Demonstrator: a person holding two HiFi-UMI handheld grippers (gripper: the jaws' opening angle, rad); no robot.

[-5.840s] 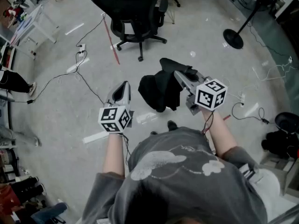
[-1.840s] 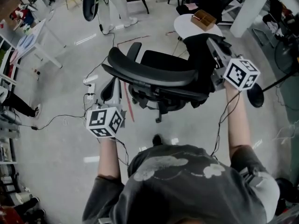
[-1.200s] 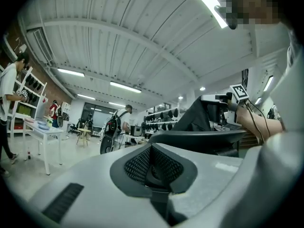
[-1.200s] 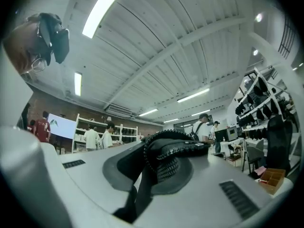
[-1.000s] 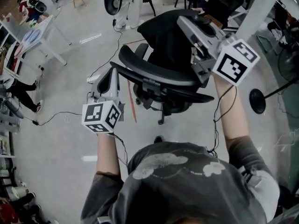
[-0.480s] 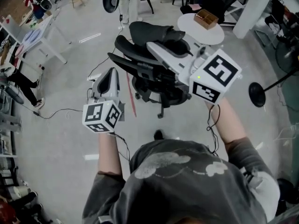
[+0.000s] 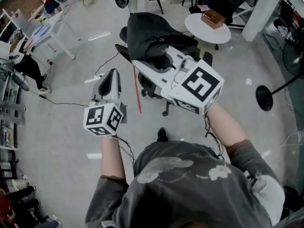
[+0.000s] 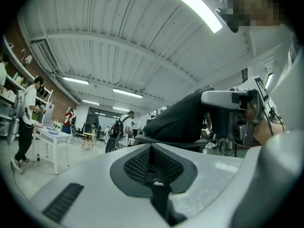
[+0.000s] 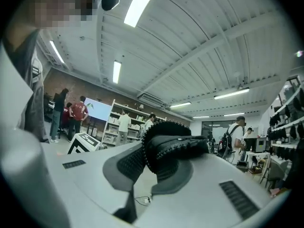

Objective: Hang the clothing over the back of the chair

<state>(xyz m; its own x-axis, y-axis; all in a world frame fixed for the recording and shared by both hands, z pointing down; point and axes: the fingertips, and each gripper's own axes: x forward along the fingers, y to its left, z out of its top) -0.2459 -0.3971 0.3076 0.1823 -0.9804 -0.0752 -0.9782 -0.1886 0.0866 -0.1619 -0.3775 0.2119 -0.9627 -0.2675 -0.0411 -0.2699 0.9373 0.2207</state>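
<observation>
Draping clothing over chair
Right tool pinched it, left tool sat closed; release needed fabric straddling the back.

The soft black fabric clothing is as dark as the black mesh office chair. The left gripper and the right gripper are pale grey-white plastic with black textured pads, and each has a white cube patterned with black square markers. The smooth concrete floor is light grey, with a thin red rod on it. The small round desk is white and the box on it is brown. The person's shirt is grey with white cloud shapes
</observation>
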